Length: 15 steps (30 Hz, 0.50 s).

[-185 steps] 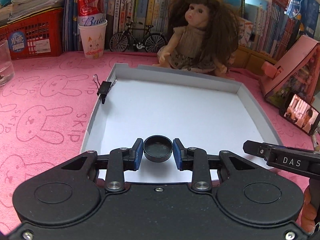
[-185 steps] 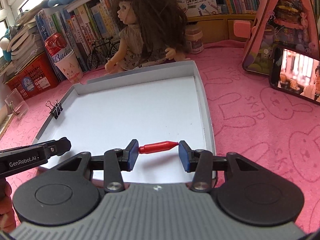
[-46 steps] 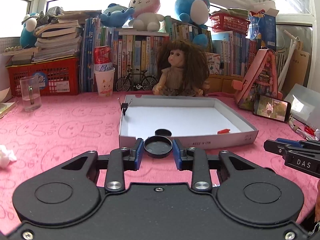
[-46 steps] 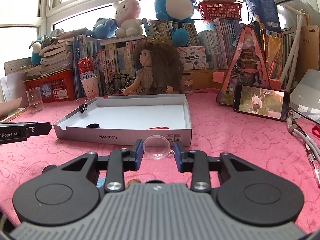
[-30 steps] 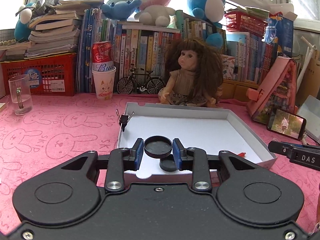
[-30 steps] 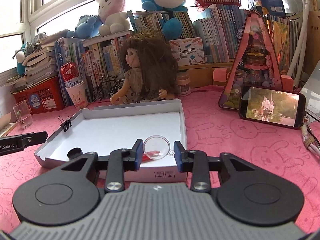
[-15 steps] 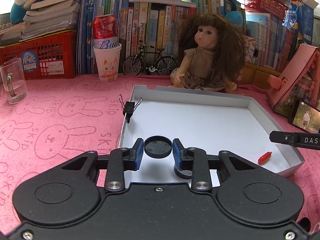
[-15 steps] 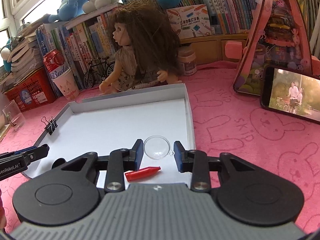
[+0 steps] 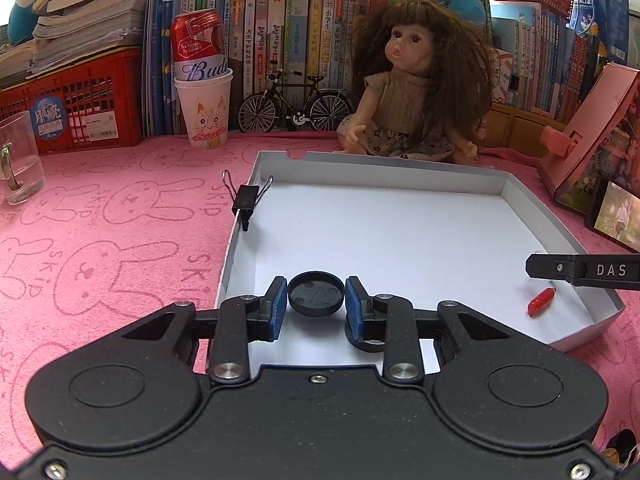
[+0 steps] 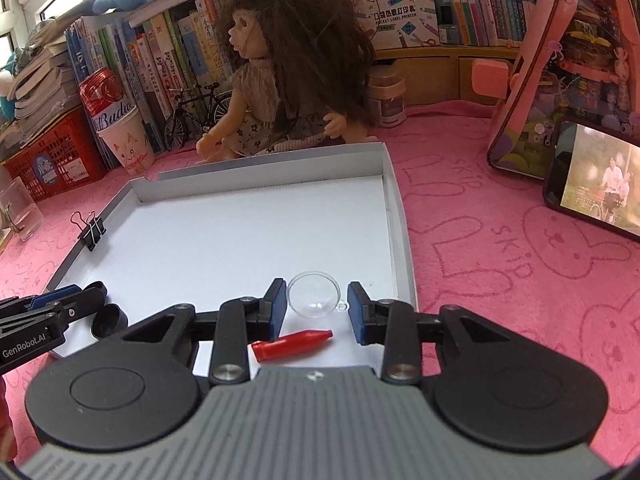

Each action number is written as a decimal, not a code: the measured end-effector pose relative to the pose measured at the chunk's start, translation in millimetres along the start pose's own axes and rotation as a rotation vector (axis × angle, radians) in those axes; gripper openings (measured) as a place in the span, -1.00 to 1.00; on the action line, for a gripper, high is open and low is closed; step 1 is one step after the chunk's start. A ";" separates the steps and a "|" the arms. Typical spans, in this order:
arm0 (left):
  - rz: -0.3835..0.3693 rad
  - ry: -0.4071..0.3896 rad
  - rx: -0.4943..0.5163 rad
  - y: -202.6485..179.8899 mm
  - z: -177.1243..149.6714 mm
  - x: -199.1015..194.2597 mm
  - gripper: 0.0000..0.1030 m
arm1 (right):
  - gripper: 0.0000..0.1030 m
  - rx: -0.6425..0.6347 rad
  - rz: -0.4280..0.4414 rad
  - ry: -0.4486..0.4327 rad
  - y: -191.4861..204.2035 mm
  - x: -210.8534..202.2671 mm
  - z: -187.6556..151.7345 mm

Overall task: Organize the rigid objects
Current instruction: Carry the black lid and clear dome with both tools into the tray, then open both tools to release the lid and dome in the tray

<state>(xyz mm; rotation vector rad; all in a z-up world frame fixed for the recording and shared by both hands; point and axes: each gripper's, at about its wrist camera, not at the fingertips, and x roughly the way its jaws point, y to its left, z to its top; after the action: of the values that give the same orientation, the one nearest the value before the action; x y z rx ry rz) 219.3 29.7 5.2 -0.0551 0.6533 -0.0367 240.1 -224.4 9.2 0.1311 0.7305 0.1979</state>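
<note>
We see a black round cap [image 9: 316, 299] pinched between the blue pads of our left tongs [image 9: 316, 304], low centre of the left view, above the white tray [image 9: 400, 184]. A second black cap [image 10: 109, 321] lies on the tray floor, lower left in the right view. Our right tongs [image 10: 316, 305] clamp a clear round dish [image 10: 314, 294] above the tray's near right corner; a red crayon-like piece [image 10: 294, 345] lies just below it. A binder clip [image 9: 246, 200] grips the tray's left wall. A doll [image 9: 416, 92] sits behind, on the pink tabletop [image 9: 100, 216].
</note>
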 end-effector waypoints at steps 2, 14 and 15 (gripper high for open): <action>-0.005 0.001 0.004 -0.8 0.0 0.3 -0.42 | -0.25 -0.007 -0.004 0.005 1.6 1.4 0.5; -0.008 -0.029 0.018 -2.0 3.9 -13.6 -0.06 | 0.22 0.004 0.026 0.007 0.8 -1.6 2.9; -0.011 -0.036 0.017 -1.5 4.5 -17.3 0.02 | 0.28 0.011 0.037 -0.002 -0.1 -4.6 2.8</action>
<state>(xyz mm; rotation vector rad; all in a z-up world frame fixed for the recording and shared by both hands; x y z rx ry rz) 208.3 29.2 19.3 -0.0427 0.6162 -0.0515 238.6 -225.7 14.2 0.1555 0.7281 0.2284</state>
